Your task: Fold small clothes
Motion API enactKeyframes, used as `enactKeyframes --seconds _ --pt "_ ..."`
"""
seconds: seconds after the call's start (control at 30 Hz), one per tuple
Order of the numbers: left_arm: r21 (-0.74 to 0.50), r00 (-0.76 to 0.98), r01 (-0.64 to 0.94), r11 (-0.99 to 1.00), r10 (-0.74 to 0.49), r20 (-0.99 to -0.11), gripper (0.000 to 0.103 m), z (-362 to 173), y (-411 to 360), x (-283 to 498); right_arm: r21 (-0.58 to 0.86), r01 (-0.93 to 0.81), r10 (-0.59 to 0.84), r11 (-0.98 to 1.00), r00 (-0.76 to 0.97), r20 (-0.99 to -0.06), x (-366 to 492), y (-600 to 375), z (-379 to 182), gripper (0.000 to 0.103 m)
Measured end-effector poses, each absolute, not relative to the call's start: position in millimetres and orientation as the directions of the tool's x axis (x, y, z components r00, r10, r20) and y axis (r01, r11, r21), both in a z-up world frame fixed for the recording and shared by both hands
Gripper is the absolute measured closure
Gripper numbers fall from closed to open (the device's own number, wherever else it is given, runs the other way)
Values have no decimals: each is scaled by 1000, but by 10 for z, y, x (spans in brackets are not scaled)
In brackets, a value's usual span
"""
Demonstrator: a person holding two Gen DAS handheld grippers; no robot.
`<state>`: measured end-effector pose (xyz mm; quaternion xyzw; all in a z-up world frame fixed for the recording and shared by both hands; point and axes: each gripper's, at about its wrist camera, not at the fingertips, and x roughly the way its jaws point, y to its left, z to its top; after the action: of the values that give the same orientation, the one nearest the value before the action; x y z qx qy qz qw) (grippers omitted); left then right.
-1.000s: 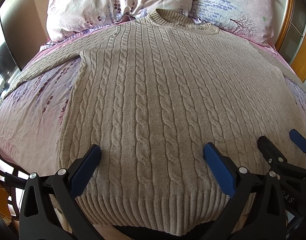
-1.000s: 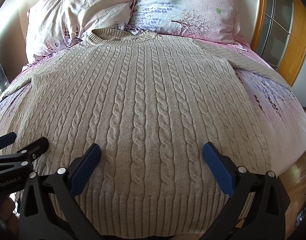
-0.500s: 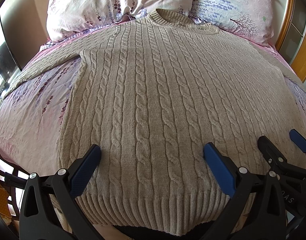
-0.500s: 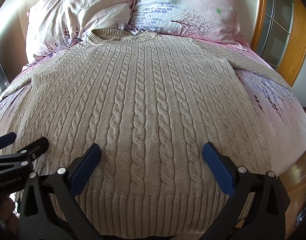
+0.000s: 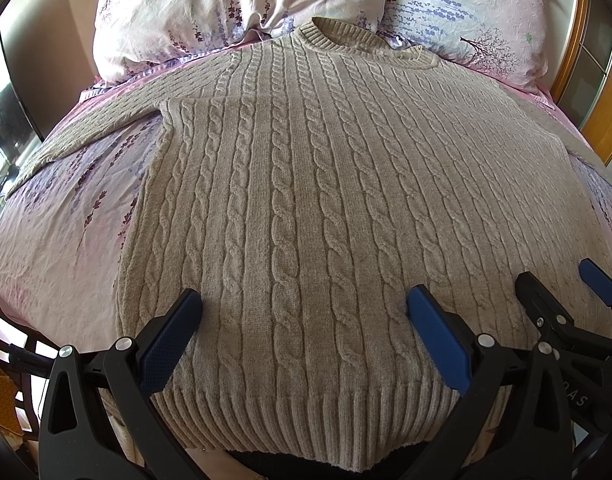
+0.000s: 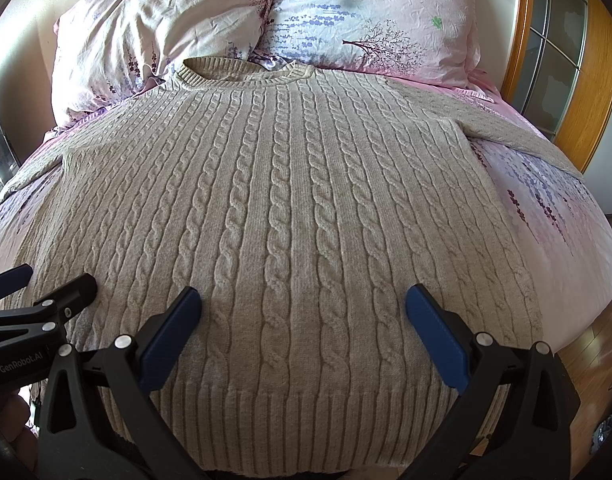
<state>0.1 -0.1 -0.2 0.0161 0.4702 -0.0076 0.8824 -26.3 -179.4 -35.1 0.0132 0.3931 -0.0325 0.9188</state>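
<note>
Nothing has shifted since the earlier frames: both views match them, with the same framing and the same lie of the cloth.

The bed (image 5: 58, 248), covered in a pink floral sheet, fills both views, and two floral pillows (image 6: 154, 40) stand at its head. A beige cable-knit sweater (image 5: 306, 200) is spread flat and face up across the bed, collar toward the pillows and ribbed hem toward the cameras, unfolded. Its left sleeve (image 5: 106, 128) stretches out sideways over the sheet, and its right sleeve (image 6: 517, 136) runs out toward the wooden door frame (image 6: 597, 80).

The left gripper (image 5: 304, 336) hangs just above the hem area with its blue-padded fingers (image 5: 170, 344) spread wide, holding nothing; whether the tips brush the knit cannot be told. The right gripper (image 6: 302, 334) sits beside it over the same lower edge, its fingers (image 6: 435, 340) equally wide apart and empty. Each gripper also shows at the edge of the other's view, near its neighbour.

The very bottom of the hem drops out of sight behind the gripper bodies. The far ends of both sleeves are cut off by the fisheye rim or the curve of the bed, so the cuffs cannot be made out. A dark shape on the left margin of the left wrist view is too distorted to identify.
</note>
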Motion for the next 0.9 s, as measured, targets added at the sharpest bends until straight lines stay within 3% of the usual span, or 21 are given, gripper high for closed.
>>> enactKeyframes --seconds 0.9 --pt "24 533 30 999 4 -846 1 -41 6 19 -12 14 -18 1000 685 -729 -227 -1795 -344 2"
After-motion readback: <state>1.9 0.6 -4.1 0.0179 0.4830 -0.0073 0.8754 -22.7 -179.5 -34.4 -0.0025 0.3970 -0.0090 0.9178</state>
